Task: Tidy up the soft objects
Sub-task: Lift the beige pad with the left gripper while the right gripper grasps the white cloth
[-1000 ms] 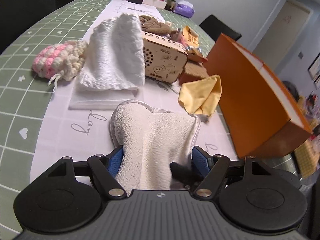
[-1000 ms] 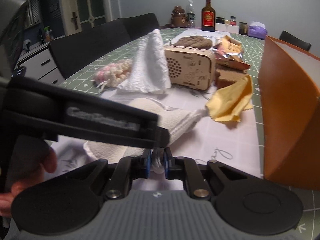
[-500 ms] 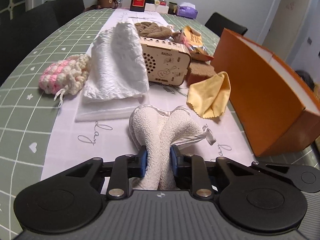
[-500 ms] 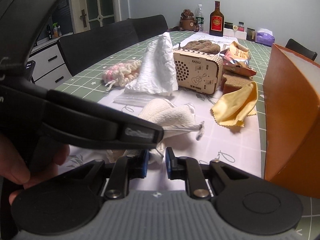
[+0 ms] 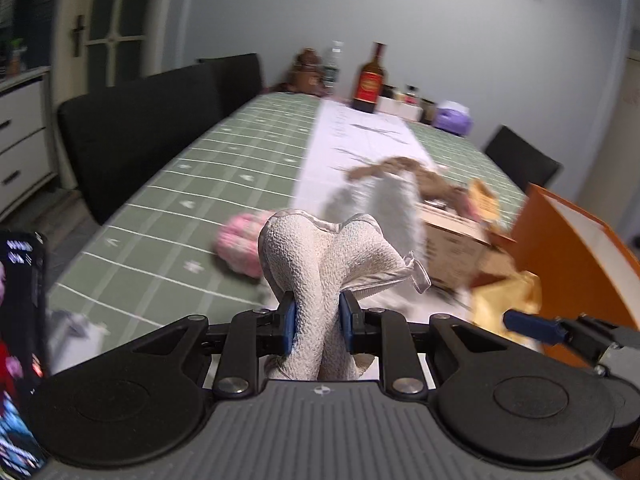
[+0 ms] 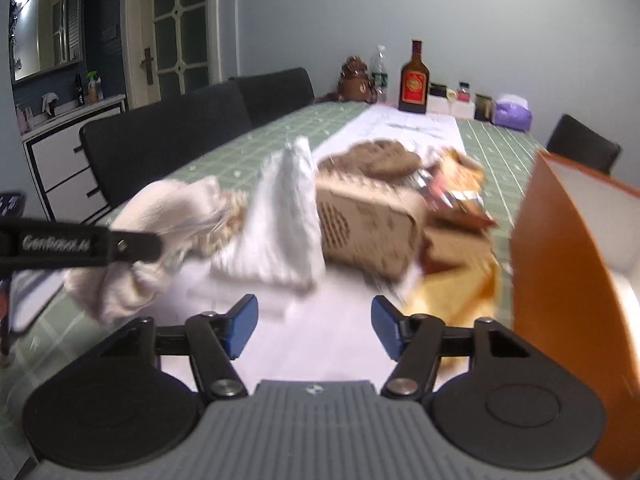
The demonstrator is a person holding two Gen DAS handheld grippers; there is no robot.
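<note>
The left gripper (image 5: 316,322) is squeezing the cream towel (image 5: 320,256) at frame centre, while the right gripper (image 6: 312,326) is opening wide, nothing between its jaws.

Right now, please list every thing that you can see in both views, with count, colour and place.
towel: one, cream, clamped in left gripper, lifted
cloth pouch: one, white, standing on runner
wooden radio box: one, tan, right of pouch
knitted item: one, pink, on green tablecloth
yellow cloth: one, beside orange box
orange box: one, right edge
bottle: one, dark, red label, far end
chairs: black, along the table
left gripper: shut on towel
right gripper: jaws opening, nothing between
</note>
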